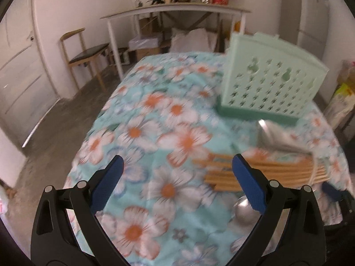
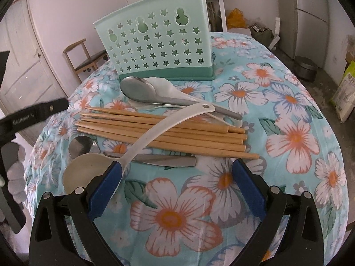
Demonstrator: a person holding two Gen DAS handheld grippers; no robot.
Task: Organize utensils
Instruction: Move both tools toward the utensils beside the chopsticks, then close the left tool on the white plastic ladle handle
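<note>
Both hand-held grippers, left (image 1: 176, 182) and right (image 2: 176, 185), gape unladen before chopsticks (image 2: 164, 130) near the holder (image 2: 155, 44).

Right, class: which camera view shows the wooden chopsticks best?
The right wrist view: the chopsticks lie sharp and whole, side by side under the white ladle. The left wrist view shows them blurred and partly hidden.

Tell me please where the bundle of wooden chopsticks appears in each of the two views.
Left wrist view: the bundle of wooden chopsticks lies lower right, partly behind the left gripper's right finger.
Right wrist view: it lies centre, under the white plastic ladle.
Shared landmark: the mint-green star-perforated utensil holder stands behind the chopsticks in both views.
</note>
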